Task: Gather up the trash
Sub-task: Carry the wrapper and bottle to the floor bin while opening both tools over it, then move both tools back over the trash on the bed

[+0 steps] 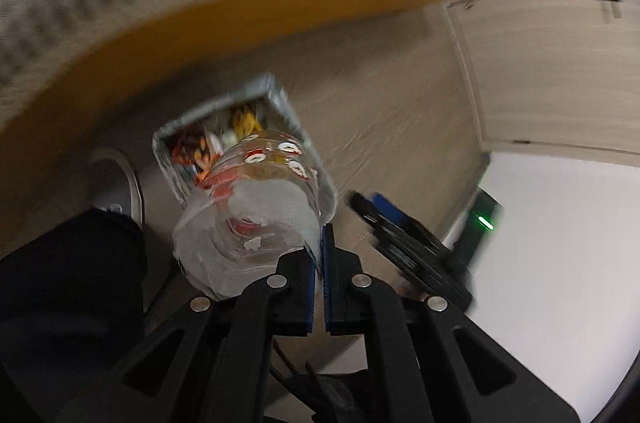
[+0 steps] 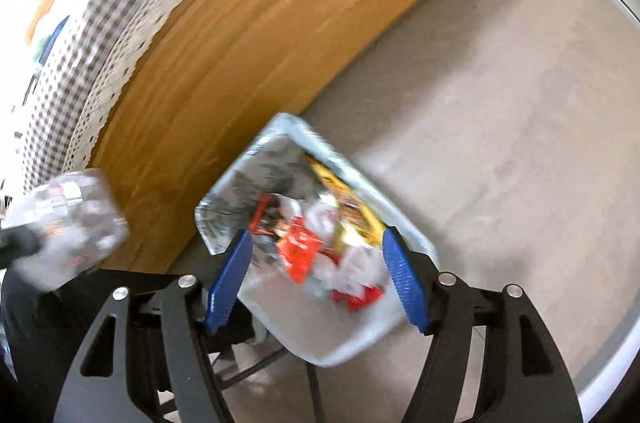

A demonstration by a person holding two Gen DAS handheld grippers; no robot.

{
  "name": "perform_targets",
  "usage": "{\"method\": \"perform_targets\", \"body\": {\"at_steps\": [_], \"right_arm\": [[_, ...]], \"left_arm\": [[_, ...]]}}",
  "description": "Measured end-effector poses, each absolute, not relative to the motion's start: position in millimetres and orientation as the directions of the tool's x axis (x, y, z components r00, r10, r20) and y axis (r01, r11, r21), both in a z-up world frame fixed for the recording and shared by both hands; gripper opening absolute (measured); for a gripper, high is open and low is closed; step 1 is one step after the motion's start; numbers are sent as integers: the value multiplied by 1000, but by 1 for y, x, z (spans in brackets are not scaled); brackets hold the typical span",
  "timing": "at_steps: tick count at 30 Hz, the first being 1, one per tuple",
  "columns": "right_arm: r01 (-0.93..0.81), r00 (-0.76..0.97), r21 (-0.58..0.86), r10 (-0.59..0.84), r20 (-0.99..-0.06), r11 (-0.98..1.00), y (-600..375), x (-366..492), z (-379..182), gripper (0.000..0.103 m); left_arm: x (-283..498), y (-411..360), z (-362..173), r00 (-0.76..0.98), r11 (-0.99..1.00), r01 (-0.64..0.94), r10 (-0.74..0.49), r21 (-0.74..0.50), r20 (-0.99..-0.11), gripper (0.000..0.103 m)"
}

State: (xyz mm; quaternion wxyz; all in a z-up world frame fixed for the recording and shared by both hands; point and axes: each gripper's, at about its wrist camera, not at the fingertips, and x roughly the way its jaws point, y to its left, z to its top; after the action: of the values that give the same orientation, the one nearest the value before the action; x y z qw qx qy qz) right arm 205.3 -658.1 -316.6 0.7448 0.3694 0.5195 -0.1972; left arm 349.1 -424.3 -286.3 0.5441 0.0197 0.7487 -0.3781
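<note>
The left gripper (image 1: 319, 243) has its blue pads pressed together on the edge of a clear plastic bottle (image 1: 248, 219) with a red-and-white label, held above a grey bin (image 1: 276, 95) on the floor (image 1: 400, 111). Only the left view shows a shoe (image 1: 120, 183) and a dark trouser leg (image 1: 68, 283) beside the bin, and a door (image 1: 560, 71).

The right gripper (image 2: 316, 275) hangs over the bin (image 2: 416, 243), jaws apart, nothing between the pads. Its view alone looks into the bin: red, yellow and white wrappers (image 2: 320, 239), blurred, perhaps snack packets. The bottle (image 2: 72, 223) appears at the left, before the wooden cabinet (image 2: 260, 63) with a checked cloth (image 2: 80, 63).
</note>
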Motion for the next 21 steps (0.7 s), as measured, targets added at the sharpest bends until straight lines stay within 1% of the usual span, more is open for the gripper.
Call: {"method": "perform_targets", "body": {"at_steps": [4, 5, 6, 7, 9, 12, 14, 17, 21], "right_arm": [[721, 354, 309, 53, -934, 620, -668, 171, -316, 65], [727, 355, 316, 59, -933, 610, -670, 166, -318, 65], [729, 355, 320, 65, -932, 605, -669, 164, -320, 65], [727, 356, 325, 72, -932, 605, -669, 163, -321, 65], [716, 352, 320, 75, -933, 621, -669, 162, -323, 65], [683, 345, 309, 80, -935, 662, -656, 171, -328, 65], [665, 332, 306, 96, -938, 682, -651, 175, -332, 65], [646, 321, 311, 121, -939, 697, -643, 183, -339, 65], [635, 314, 304, 123, -942, 710, -636, 191, -336, 65]], "left_arm": [[353, -462, -335, -424, 757, 451, -285, -473, -860, 1], [357, -469, -348, -421, 773, 441, -270, -455, -866, 19], [362, -476, -365, -418, 798, 423, -248, -429, -874, 55], [366, -478, -373, -407, 813, 412, -239, -411, -881, 63], [374, -481, -383, -359, 847, 397, -212, -354, -909, 62], [377, -474, -370, -346, 842, 381, -253, -382, -903, 63], [377, -467, -354, -327, 821, 411, -272, -396, -905, 63], [377, -457, -340, -281, 808, 454, -270, -376, -921, 65], [377, -447, -331, -291, 807, 444, -281, -389, -914, 66]]}}
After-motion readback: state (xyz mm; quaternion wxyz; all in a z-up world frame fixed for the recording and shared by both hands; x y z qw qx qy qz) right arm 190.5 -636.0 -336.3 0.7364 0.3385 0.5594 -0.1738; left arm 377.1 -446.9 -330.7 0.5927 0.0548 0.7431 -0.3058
